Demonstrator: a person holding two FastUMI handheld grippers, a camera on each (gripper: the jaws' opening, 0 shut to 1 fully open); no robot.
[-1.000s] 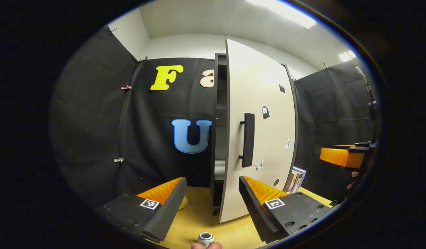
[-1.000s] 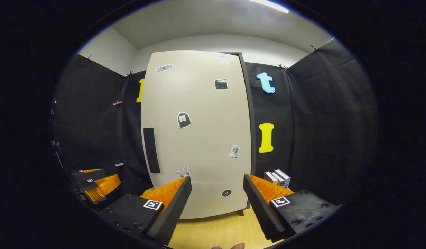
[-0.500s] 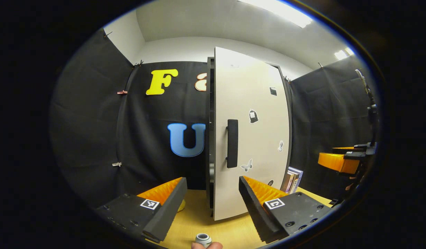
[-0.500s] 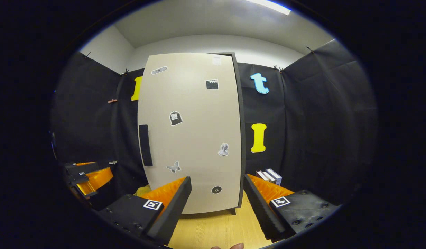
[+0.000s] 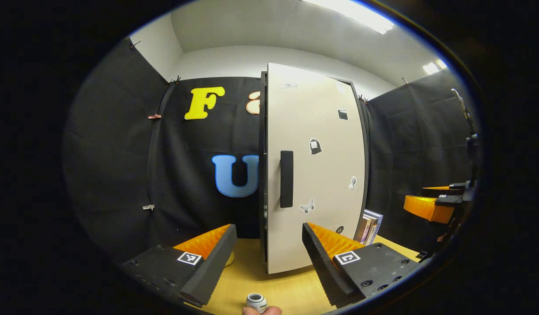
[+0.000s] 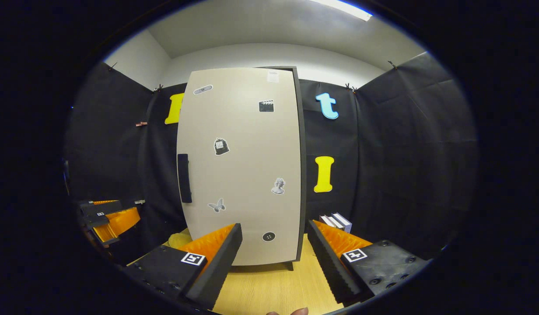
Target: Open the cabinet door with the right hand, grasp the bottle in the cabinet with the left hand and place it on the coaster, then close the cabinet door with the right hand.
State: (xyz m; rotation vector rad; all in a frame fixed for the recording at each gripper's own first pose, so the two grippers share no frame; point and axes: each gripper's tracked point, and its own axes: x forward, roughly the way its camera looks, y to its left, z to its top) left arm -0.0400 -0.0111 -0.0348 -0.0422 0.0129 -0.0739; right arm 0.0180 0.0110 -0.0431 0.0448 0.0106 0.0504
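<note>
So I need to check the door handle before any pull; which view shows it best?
The left gripper view: the handle faces the camera, large and central. In the right gripper view it sits smaller at the door's left edge.

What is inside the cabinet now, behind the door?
The cabinet door covers the front, so the inside cannot be seen. In the left gripper view, a bottle top shows outside, near the camera.

Booth interior. Table (image 6: 269,288): pale wood grain, the landmark for what follows. Black cloth wall (image 6: 396,153) rises behind the table and wraps both its sides, pinned along its top edge with small clips. White plaster wall (image 5: 225,61) above the cloth. White ceiling (image 5: 269,26) with a bright strip light (image 5: 352,15) overhead. Stack of books (image 5: 369,226) stands on the table against the cloth.
</note>
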